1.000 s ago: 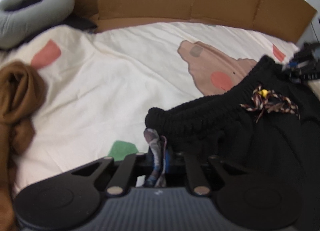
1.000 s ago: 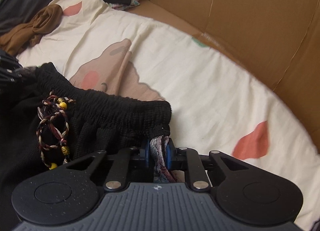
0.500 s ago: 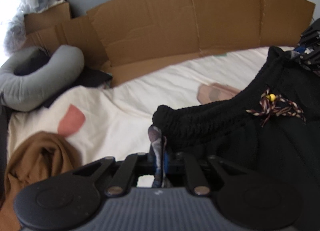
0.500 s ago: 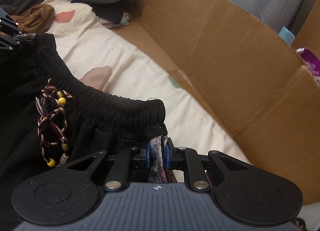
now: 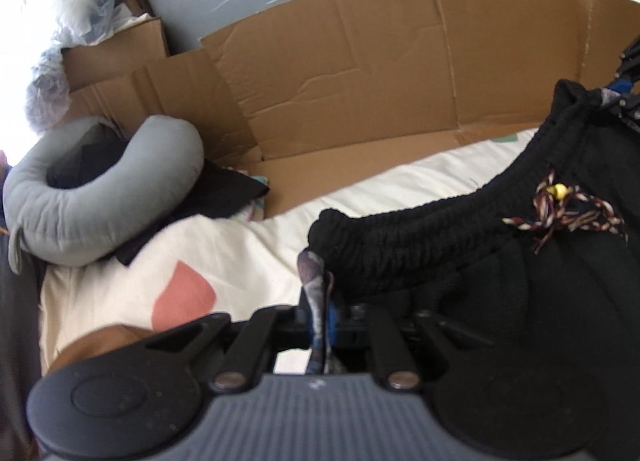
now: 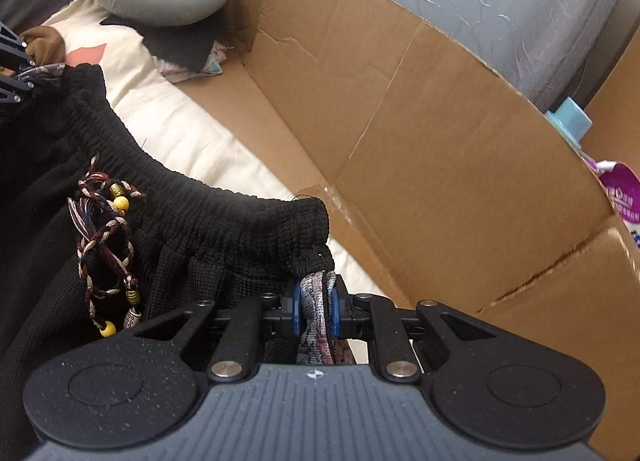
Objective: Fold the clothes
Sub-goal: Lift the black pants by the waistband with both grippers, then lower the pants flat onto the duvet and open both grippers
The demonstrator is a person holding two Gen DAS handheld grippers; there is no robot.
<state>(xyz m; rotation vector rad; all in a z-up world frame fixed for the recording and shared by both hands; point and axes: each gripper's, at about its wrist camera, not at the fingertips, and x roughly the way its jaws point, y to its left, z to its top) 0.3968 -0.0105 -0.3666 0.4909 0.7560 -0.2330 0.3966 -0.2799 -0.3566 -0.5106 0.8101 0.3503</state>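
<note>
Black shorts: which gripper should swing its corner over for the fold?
Probably the left gripper: bare sheet lies beside it, while cardboard stands near the right gripper. Both pinch the black shorts' waistband.

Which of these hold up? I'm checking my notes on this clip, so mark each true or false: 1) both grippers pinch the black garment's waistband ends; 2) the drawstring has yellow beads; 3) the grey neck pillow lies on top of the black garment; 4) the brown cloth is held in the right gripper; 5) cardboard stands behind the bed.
1) True: the left gripper and the right gripper are each shut on an end of the black garment.
2) True: the drawstring carries yellow beads.
3) False: the grey neck pillow lies apart from it, by the cardboard.
4) False: the brown cloth lies on the sheet.
5) True.
</note>
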